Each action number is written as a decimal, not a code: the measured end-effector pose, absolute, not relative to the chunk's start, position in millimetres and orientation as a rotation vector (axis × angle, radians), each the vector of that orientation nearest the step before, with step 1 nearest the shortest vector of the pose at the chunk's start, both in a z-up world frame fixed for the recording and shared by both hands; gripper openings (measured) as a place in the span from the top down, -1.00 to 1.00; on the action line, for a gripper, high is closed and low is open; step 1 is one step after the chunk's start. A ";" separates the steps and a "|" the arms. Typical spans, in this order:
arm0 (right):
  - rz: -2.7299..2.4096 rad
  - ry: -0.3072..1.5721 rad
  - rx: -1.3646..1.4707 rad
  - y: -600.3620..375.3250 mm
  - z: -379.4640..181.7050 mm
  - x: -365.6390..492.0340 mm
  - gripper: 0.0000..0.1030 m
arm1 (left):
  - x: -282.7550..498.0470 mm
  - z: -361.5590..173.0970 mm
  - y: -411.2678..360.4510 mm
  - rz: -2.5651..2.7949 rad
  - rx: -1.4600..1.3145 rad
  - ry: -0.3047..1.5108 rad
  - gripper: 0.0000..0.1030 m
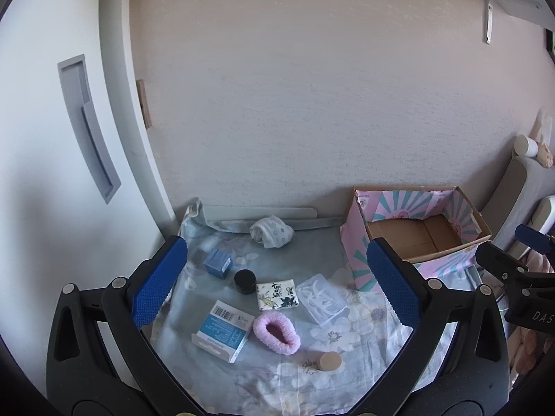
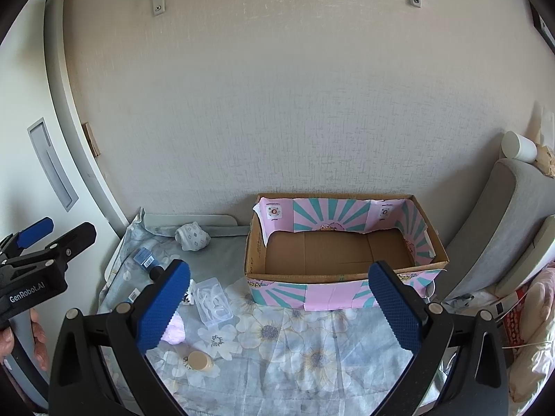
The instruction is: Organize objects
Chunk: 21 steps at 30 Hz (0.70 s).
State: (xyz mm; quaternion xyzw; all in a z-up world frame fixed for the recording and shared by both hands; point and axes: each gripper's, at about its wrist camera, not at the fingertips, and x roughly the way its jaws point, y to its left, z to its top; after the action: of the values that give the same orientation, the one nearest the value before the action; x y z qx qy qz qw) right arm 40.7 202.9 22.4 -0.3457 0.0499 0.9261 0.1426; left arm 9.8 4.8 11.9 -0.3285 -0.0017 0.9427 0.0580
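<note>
We hold both tools above a low surface covered with a pale blue floral cloth [image 1: 364, 315], set against a textured cream wall [image 1: 295, 104]. Our left gripper [image 1: 274, 280] hangs over the small items with its blue-padded jaws spread wide and nothing between them. Our right gripper [image 2: 279, 306] faces the open cardboard box with pink and teal sunburst wrapping [image 2: 333, 287], its jaws likewise wide apart and holding nothing.

That box sits at the back right corner of the cloth, against the wall, and its brown floor is bare. The loose items lie to its left. Near the back edge rests a bundled white patterned sock [image 1: 271, 231]. Forward of it stands a small blue cube box [image 1: 217, 262], with a round black jar [image 1: 245, 280] just beside it. A square packet printed with ink-style flowers [image 1: 277, 294] touches the jar's right side, and a clear plastic case of white picks [image 1: 322, 300] lies between that packet and the sunburst box. Closer to us, a white and blue carton with a barcode [image 1: 223, 330] touches a fluffy pink hair scrunchie [image 1: 276, 332]. A small jar with a tan lid [image 1: 329, 361] sits near the front edge.

A grey cushion [image 2: 499, 222] leans right of the box, and a white cabinet door with a grey recessed handle [image 1: 88, 128] stands left.
</note>
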 end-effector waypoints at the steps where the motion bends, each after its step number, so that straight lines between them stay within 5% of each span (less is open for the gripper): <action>1: 2.674 0.148 -0.998 203.2 22.6 41.0 -0.99 | 9.9 11.4 5.6 2.858 -0.997 0.001 -0.99; 21: 2.727 0.157 -1.091 191.3 9.1 20.0 -0.99 | 7.3 -5.3 -36.0 2.849 -1.105 -0.052 -0.99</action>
State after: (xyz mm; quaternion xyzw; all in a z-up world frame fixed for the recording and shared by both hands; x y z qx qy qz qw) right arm 20.0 191.3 9.1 -0.3692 0.0533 0.9224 0.1000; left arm 7.3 -36.0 -5.3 -0.3613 -0.0171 0.9313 0.0425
